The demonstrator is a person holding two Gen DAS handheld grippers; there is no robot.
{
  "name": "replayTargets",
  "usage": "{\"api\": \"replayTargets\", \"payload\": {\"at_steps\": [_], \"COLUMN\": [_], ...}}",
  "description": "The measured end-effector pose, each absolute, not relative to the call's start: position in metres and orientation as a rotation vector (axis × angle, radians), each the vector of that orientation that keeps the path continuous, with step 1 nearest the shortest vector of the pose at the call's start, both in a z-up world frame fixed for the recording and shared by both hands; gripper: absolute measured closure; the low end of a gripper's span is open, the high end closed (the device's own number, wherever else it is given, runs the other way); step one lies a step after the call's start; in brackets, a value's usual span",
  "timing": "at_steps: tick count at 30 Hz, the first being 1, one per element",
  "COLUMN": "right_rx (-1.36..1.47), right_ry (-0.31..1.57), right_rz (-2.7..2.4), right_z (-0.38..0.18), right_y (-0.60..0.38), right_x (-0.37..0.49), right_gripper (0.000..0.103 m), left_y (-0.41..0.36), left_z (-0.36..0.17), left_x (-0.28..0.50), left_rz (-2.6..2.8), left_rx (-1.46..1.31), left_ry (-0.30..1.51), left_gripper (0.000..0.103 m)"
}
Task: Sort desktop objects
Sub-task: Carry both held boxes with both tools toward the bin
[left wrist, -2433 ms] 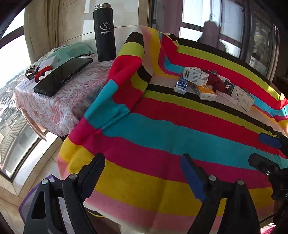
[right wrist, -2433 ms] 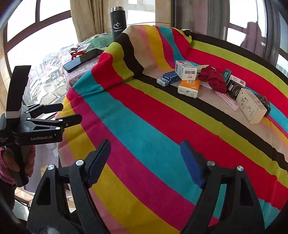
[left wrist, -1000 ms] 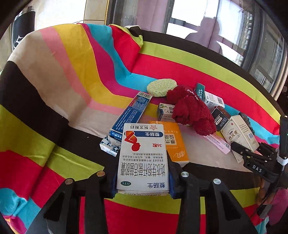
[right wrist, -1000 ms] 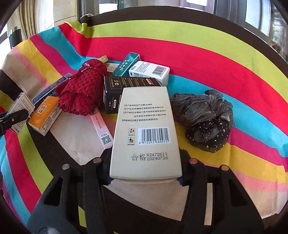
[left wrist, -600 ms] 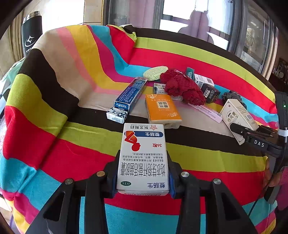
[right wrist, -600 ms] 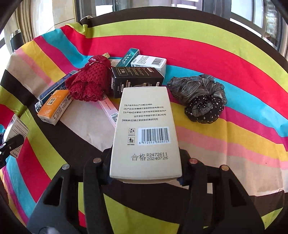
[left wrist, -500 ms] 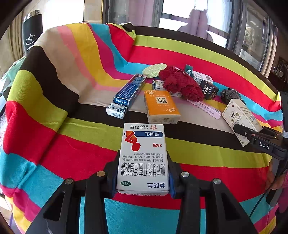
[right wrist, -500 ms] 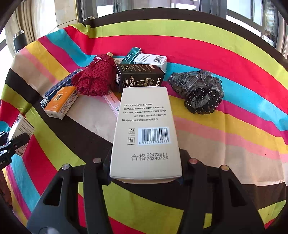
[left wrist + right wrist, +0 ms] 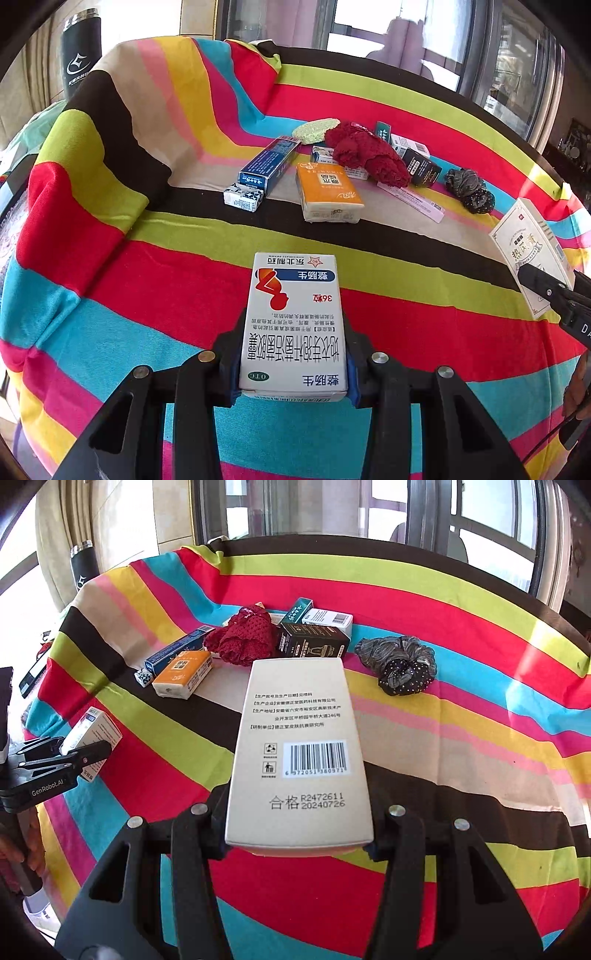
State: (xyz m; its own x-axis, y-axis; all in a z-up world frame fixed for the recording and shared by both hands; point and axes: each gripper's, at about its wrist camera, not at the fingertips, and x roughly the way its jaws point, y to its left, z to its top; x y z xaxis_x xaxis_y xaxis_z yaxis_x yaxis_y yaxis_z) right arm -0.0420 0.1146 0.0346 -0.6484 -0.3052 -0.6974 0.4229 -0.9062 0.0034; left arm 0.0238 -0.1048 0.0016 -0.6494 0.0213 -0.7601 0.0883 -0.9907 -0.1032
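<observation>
Above a striped cloth (image 9: 461, 602), the right gripper (image 9: 297, 834) clamps a beige carton (image 9: 299, 753) and the left gripper (image 9: 293, 373) a white medicine box (image 9: 293, 317), remaining packets apparently clustered toward twelve o'clock.

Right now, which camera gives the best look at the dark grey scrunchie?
The right wrist view: the dark grey scrunchie lies there in full, unblocked, with its folds and pale dots clear, right of the black box. In the left wrist view it is small and far off, near the right edge, with little detail.
</observation>
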Motion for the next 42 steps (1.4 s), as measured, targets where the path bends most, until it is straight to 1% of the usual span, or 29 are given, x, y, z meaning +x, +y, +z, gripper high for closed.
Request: {"api": "replayTargets", "payload": {"at_steps": [15,23,32,42], "right_rx": [1.027,1.022,0.999,0.907], "right_ry": [0.095,0.103,0.195,0.373], "right_rz": [-2.436,-2.387,-2.278,-2.061], "right_z": [0.024,0.023,0.022,0.023], "right_y": [0.093,0.075,0.030,-0.058], "right_x": [0.027,0.052,0.086,0.136], "right_gripper": [0.048,0.048,0.048,0.048], "left_y": [-0.132,-0.144,-0.169,-0.247], "left_z": [-0.007,-0.006,-0.001,0.000], "left_x": [0.067,0.086,0.127,0.189], "left_rz": [-2.770,-2.772,-2.756,-2.598], "left_rx": [1.276,1.257,1.227,1.125], "left_ry": [0.252,0.261,0.257,0.330], "left_gripper": [0.061,0.061,0.061,0.061]}}
